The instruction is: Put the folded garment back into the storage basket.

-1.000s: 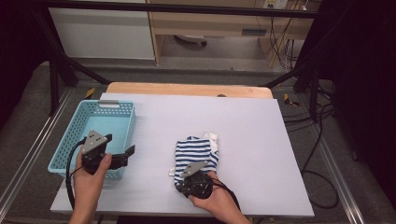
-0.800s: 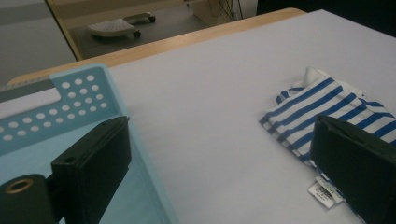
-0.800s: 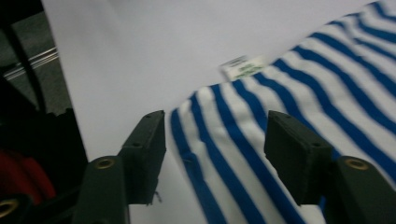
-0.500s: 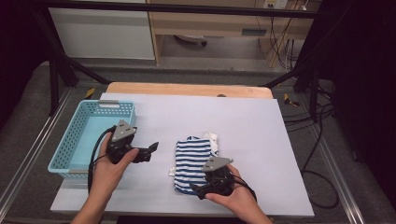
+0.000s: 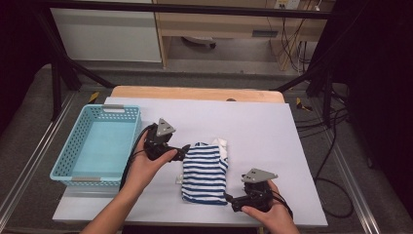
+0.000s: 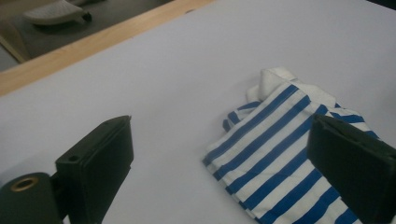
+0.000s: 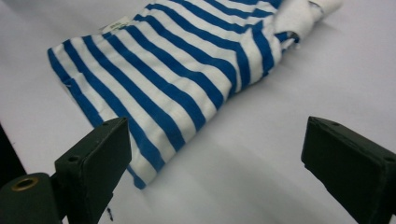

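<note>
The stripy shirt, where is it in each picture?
High view: the folded striped shirt lies mid-table, between the two grippers.
Left gripper view: lower right, part of it behind the right jaw.
Right gripper view: upper left to centre, beyond the open jaws.
Shared landmark: the shirt's white bunched end, away from the person.

The desk (image 5: 272, 126) has a pale lilac top with a wooden strip along its far edge. Grey carpet floor (image 5: 204, 80) surrounds it. Beyond the desk stand a white cabinet (image 5: 104, 34) and a wooden shelf unit (image 5: 219, 24). Black cables (image 5: 331, 146) trail right of the desk.
</note>
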Motion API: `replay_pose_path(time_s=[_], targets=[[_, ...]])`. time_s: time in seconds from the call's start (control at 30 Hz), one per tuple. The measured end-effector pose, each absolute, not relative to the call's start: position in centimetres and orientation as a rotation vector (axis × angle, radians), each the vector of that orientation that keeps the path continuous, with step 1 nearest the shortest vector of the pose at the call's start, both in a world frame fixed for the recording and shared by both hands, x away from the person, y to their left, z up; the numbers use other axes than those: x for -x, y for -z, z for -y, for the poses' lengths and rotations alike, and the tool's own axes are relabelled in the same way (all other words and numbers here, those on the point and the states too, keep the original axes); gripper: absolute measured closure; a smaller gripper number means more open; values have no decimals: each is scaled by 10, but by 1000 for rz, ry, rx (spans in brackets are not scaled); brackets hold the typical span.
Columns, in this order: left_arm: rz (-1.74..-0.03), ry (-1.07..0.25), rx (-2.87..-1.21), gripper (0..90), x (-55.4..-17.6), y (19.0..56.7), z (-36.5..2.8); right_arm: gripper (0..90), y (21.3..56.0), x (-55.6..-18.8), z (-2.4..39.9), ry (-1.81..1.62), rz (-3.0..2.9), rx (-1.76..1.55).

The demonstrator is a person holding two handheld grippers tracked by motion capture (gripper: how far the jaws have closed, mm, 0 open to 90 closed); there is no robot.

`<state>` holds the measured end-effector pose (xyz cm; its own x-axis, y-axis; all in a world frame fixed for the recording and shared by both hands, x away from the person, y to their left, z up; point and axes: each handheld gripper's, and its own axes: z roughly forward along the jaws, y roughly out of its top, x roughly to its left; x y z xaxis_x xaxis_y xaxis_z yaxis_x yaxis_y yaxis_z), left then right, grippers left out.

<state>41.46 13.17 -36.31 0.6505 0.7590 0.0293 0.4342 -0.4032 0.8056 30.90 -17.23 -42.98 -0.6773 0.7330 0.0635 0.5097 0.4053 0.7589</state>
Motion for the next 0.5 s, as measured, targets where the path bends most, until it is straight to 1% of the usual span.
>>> replay_pose_path(time_s=[0.2, 0.33, 0.5], targets=[[-966, -507, -2075, 93, -429, 375, -127, 95, 437, -306, 177, -1151, -2367, -1119], [-987, -552, -2091, 106, -438, 382, -127, 110, 439, -307, 176, -1137, -2372, -1125], [-1000, -568, -2102, 124, -446, 390, -124, 132, 439, -306, 176, -1128, -2373, -1132]])
